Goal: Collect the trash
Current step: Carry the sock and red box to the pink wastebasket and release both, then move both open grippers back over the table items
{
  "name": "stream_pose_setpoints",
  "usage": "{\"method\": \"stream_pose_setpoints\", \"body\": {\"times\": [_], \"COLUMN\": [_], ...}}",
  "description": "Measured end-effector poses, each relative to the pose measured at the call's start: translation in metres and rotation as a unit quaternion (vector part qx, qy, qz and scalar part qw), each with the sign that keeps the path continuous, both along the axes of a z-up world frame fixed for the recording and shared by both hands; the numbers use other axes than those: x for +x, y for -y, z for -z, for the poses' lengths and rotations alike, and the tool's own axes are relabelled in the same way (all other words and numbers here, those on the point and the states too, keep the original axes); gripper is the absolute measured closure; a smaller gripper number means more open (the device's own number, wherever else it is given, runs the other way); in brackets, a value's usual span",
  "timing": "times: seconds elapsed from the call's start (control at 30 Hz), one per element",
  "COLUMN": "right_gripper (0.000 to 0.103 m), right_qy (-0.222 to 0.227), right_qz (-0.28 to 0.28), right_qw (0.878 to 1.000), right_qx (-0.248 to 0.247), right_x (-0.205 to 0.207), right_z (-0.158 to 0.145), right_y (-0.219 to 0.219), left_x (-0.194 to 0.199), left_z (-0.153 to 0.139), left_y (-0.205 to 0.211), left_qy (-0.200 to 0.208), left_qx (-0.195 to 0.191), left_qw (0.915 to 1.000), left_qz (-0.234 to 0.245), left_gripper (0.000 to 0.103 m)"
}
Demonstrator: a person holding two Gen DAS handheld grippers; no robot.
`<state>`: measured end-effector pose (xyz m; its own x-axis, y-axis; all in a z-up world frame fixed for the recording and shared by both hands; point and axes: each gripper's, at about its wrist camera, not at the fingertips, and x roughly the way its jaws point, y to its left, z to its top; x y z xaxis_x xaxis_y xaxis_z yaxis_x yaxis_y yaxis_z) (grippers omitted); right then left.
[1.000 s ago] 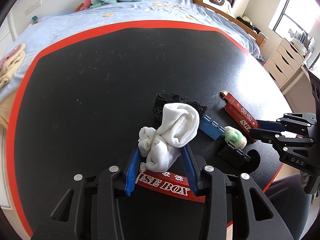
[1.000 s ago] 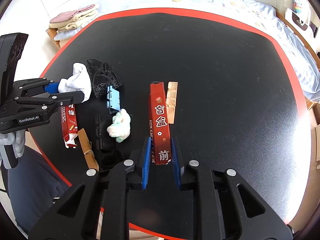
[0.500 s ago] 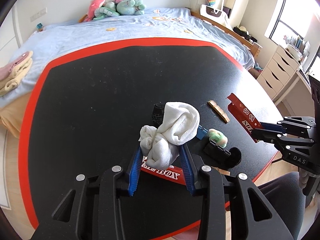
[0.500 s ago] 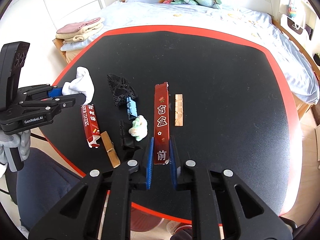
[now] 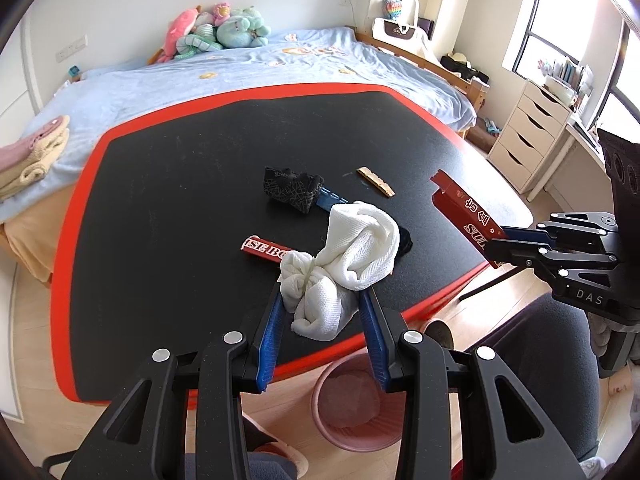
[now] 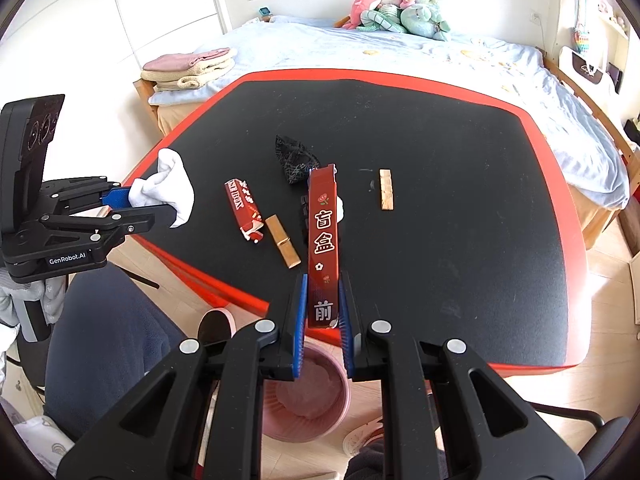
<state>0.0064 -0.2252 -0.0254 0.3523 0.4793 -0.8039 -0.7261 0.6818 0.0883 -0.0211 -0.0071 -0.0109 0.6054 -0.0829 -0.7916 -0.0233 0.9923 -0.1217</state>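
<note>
My left gripper (image 5: 322, 304) is shut on a bunched white cloth (image 5: 348, 260), held in the air above the table's near edge; it also shows in the right wrist view (image 6: 166, 188). My right gripper (image 6: 323, 300) is shut on a long red box (image 6: 325, 240) with white characters, lifted over the table edge; the box also shows in the left wrist view (image 5: 466, 210). A pink trash bin (image 6: 308, 396) stands on the floor below both grippers and shows in the left wrist view (image 5: 352, 408).
On the black, red-rimmed table (image 6: 440, 200) lie a small red box (image 6: 242, 210), a black patterned cloth (image 6: 294, 156), two wooden blocks (image 6: 386, 194) (image 6: 284, 246) and a blue strip (image 5: 332, 200). A bed (image 6: 400, 52) stands behind. My knees are under the table edge.
Both grippers have risen and pulled back from the table toward its near edge, carrying the white cloth and the red box. The pink bin has come into view below them.
</note>
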Motion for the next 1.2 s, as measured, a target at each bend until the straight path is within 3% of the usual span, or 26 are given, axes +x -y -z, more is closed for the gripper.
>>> {"method": "stream_pose_setpoints", "body": {"times": [0.3,0.67,0.73,0.8,0.83,0.87,0.9,0.93,1.03,1.2], "right_gripper": [0.089,0.089,0.088,0.087,0.074,0.040,0.025,0.014,0.006,0.005], "right_qy": [-0.026,-0.072,-0.075,-0.078,-0.077,-0.074,-0.067,-0.062,-0.067,-0.071], "right_qz": [-0.009,-0.020,-0.022,-0.023,-0.021,-0.017,-0.009,-0.001,0.013,0.024], "right_qw": [0.999,0.997,0.997,0.996,0.996,0.997,0.997,0.998,0.998,0.997], "right_qx": [-0.019,-0.033,-0.030,-0.029,-0.029,-0.027,-0.023,-0.016,-0.015,-0.016], "right_x": [-0.051,-0.076,-0.077,-0.075,-0.073,-0.073,-0.072,-0.071,-0.065,-0.062], "right_z": [0.026,0.057,0.058,0.058,0.059,0.059,0.057,0.055,0.054,0.057], "right_y": [0.013,0.014,0.012,0.012,0.012,0.015,0.017,0.019,0.023,0.026], "left_x": [-0.018,-0.045,-0.047,-0.047,-0.047,-0.047,-0.048,-0.049,-0.049,-0.051], "left_z": [0.016,0.053,0.055,0.055,0.054,0.053,0.051,0.050,0.049,0.049], "left_y": [0.026,0.050,0.051,0.052,0.052,0.052,0.050,0.050,0.045,0.038], "left_qy": [-0.016,-0.061,-0.063,-0.063,-0.061,-0.057,-0.050,-0.043,-0.045,-0.045], "left_qx": [-0.019,-0.047,-0.051,-0.055,-0.052,-0.051,-0.052,-0.052,-0.046,-0.047], "left_qw": [0.9995,0.9962,0.9958,0.9955,0.9958,0.9962,0.9968,0.9973,0.9978,0.9979], "left_qz": [0.016,0.040,0.043,0.046,0.044,0.041,0.035,0.030,0.017,0.002], "left_gripper": [0.066,0.066,0.065,0.057,0.051,0.032,0.015,0.014,0.010,0.008]}}
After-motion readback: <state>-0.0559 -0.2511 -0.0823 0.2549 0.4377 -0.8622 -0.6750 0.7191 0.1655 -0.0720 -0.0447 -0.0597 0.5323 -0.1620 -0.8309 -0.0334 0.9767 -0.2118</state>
